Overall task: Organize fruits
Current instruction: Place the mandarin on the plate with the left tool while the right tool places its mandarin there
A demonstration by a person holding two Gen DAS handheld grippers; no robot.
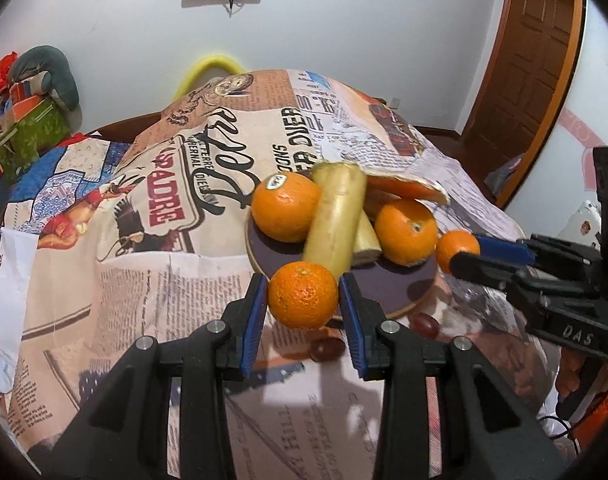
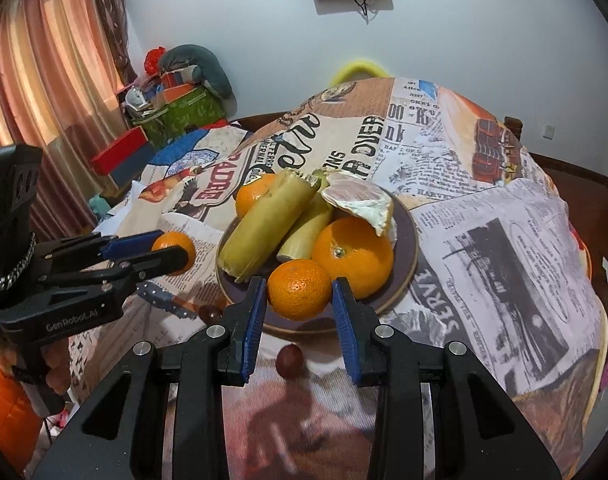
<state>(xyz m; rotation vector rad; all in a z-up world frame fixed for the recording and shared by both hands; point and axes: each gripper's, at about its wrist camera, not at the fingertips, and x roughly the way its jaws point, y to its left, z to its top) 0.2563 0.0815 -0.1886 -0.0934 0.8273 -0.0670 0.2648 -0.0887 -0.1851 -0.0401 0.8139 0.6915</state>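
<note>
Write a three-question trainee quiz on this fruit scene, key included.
1. True or false: the left tongs and the right tongs each grip a mandarin.
2. How many whole oranges rest on the plate? A one, B two, C four.
3. Fill in: the two dark grapes lie on the ___, not on the plate.
Key: 1 true; 2 B; 3 tablecloth.

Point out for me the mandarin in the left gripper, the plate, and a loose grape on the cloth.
mandarin [image 1: 303, 295], left wrist view, middle of its peel.
plate [image 2: 407, 236], right wrist view, bare right side of the dark surface.
grape [image 2: 290, 361], right wrist view, centre of its dark skin.
</note>
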